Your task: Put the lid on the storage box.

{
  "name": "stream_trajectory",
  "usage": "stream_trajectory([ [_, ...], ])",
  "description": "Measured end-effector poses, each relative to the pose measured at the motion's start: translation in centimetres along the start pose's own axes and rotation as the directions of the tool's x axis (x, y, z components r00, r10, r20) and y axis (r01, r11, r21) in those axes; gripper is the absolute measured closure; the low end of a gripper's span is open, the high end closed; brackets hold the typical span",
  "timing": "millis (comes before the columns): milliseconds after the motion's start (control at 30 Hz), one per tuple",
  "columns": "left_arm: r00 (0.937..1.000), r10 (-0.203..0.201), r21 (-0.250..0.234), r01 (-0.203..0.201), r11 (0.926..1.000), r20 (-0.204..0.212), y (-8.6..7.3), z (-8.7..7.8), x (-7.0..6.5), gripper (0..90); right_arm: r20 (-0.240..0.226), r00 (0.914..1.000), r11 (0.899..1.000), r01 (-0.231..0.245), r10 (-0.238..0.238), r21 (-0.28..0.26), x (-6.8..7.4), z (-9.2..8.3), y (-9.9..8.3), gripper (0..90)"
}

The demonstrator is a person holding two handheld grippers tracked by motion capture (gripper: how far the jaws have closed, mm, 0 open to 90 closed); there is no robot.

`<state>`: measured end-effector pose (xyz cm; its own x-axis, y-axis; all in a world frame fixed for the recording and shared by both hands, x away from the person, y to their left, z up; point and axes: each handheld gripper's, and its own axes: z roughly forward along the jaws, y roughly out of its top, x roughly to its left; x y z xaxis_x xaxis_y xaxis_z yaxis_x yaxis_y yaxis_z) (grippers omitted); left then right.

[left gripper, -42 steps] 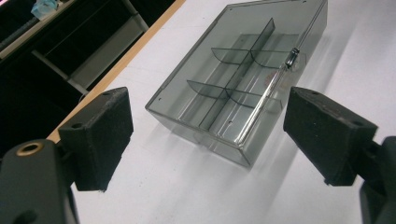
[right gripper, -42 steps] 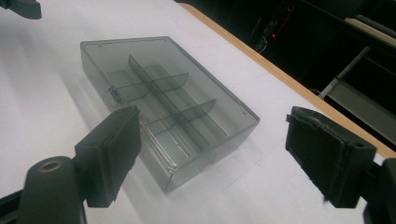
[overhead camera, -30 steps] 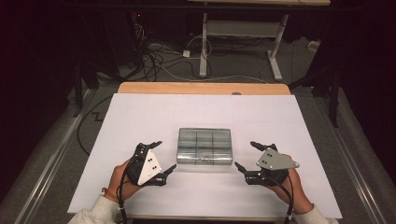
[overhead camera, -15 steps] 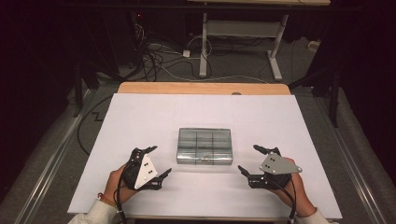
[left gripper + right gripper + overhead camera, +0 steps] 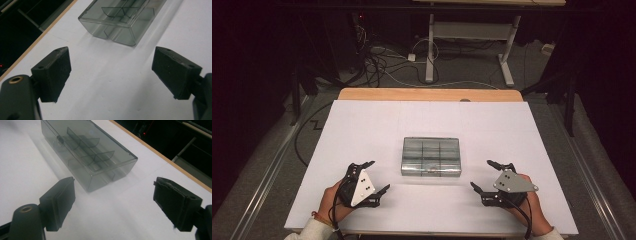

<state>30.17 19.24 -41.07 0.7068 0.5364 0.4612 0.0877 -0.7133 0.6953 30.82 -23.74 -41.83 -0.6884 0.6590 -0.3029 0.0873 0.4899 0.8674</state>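
Note:
A shut, clear grey plastic box (image 5: 431, 156) with inner dividers lies flat in the middle of the white table sheet (image 5: 362, 130). My left gripper (image 5: 375, 176) rests low at the box's front left, open, nothing between its jaws. My right gripper (image 5: 481, 175) sits at the box's front right, also open and empty. In the left gripper view the box (image 5: 122, 20) lies ahead beyond the wide-spread gripper (image 5: 111, 72). The right gripper view shows the box (image 5: 87, 152) ahead and left of the spread gripper (image 5: 113, 202), with a small latch on its near long side.
A wooden table edge (image 5: 429, 94) runs along the far side of the sheet. Beyond it stand a desk frame (image 5: 472, 37) and loose cables (image 5: 382, 62) on the dark floor. Bare white sheet surrounds the box on all sides.
Both grippers have drawn back toward the table's near edge and slightly outward from the box. The box has not moved.

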Motion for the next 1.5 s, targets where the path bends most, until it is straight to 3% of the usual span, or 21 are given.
stream_trajectory([
  [167, 1.0000, -0.004, 0.020, 0.004, 0.9998, -0.005, -0.6, -0.2, 0.0, 15.4, 0.014, 0.9999, 1.000, -0.003, 0.003, 0.010, -0.2, -0.3, -0.7, 18.4],
  [433, 0.9982, -0.057, 0.054, 0.056, 0.9970, 0.019, -2.2, -0.3, -0.1, 15.4, 0.046, 0.9986, 0.999, -0.028, 0.026, 0.040, -0.5, -0.7, -2.3, 18.4],
  [667, 0.9945, -0.099, 0.091, 0.095, 0.9912, 0.034, -3.5, -1.0, -0.3, 15.4, 0.075, 0.9943, 0.996, -0.080, 0.076, 0.049, -0.5, -1.5, -3.7, 18.4],
  [833, 0.9899, -0.136, 0.089, 0.132, 0.9872, 0.039, -4.1, -1.5, -0.2, 15.5, 0.081, 0.9925, 0.994, -0.096, 0.092, 0.052, -0.3, -2.0, -4.3, 18.5],
  [1500, 0.9917, -0.118, 0.085, 0.113, 0.9900, 0.052, -3.7, -1.3, -0.2, 15.5, 0.090, 0.9927, 0.995, -0.085, 0.080, 0.049, -0.3, -2.4, -4.2, 18.6],
])
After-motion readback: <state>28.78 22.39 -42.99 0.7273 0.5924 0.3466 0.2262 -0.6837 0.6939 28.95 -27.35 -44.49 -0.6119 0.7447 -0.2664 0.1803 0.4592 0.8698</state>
